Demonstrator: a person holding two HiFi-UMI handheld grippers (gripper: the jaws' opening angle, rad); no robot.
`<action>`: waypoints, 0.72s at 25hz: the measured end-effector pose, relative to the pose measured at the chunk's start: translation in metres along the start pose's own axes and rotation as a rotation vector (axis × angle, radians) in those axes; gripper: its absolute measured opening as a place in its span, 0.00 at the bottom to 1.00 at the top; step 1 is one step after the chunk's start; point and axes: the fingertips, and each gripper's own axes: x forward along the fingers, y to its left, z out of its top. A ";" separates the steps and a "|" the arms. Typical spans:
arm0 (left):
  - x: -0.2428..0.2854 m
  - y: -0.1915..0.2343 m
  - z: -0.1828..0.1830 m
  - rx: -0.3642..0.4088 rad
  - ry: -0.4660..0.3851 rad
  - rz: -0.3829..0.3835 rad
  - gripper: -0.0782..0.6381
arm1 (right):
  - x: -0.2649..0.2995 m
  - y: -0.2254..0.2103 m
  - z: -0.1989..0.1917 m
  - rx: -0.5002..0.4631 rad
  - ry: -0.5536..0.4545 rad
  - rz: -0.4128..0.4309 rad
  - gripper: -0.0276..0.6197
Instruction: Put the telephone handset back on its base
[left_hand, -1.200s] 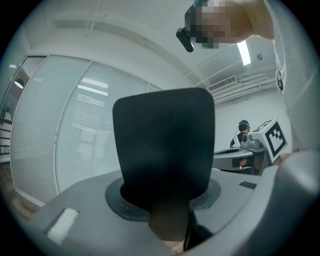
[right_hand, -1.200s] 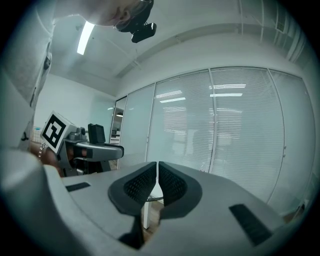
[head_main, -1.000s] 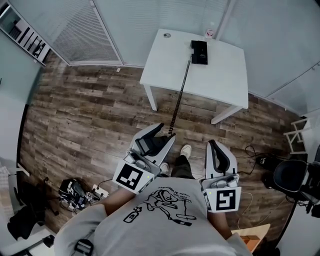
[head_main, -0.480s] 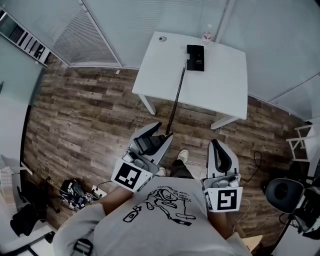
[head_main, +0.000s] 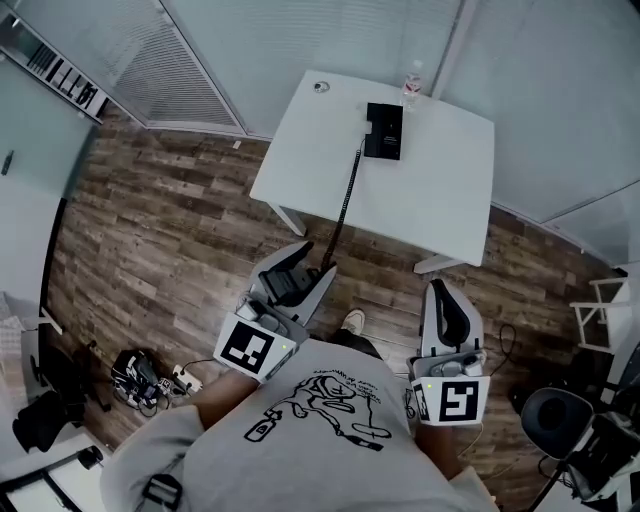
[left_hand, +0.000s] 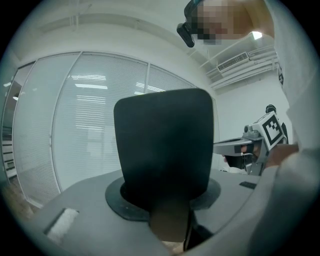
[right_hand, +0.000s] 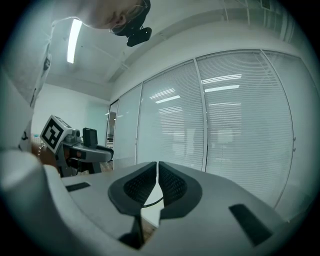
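Note:
The black telephone base (head_main: 384, 131) lies on the white table (head_main: 430, 190) far ahead of me. A black coiled cord (head_main: 343, 205) runs from it down over the table's front edge to the black handset (head_main: 289, 282). My left gripper (head_main: 293, 286) is shut on that handset, held low in front of my body; in the left gripper view the handset (left_hand: 162, 150) stands up between the jaws and fills the middle. My right gripper (head_main: 448, 314) is shut with nothing in it, its ribbed pads (right_hand: 171, 184) pressed together. It stays beside my right hip, apart from the handset.
A small bottle (head_main: 411, 80) and a round object (head_main: 320, 87) sit at the table's far edge. Glass walls with blinds stand behind the table. A dark office chair (head_main: 558, 416) is at the lower right. Bags and cables (head_main: 140, 378) lie on the wood floor at the lower left.
The table and base have drawn nearer and shifted left in the head view as I step toward them. The left gripper keeps the handset; the right stays shut.

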 end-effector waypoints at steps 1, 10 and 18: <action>0.006 0.001 0.000 -0.001 0.002 0.009 0.34 | 0.003 -0.006 -0.001 0.000 0.001 0.005 0.06; 0.039 0.009 -0.006 -0.011 0.015 0.040 0.34 | 0.029 -0.030 -0.016 0.015 0.017 0.040 0.06; 0.081 0.041 -0.001 -0.035 0.012 0.040 0.34 | 0.078 -0.051 -0.009 0.011 0.020 0.044 0.06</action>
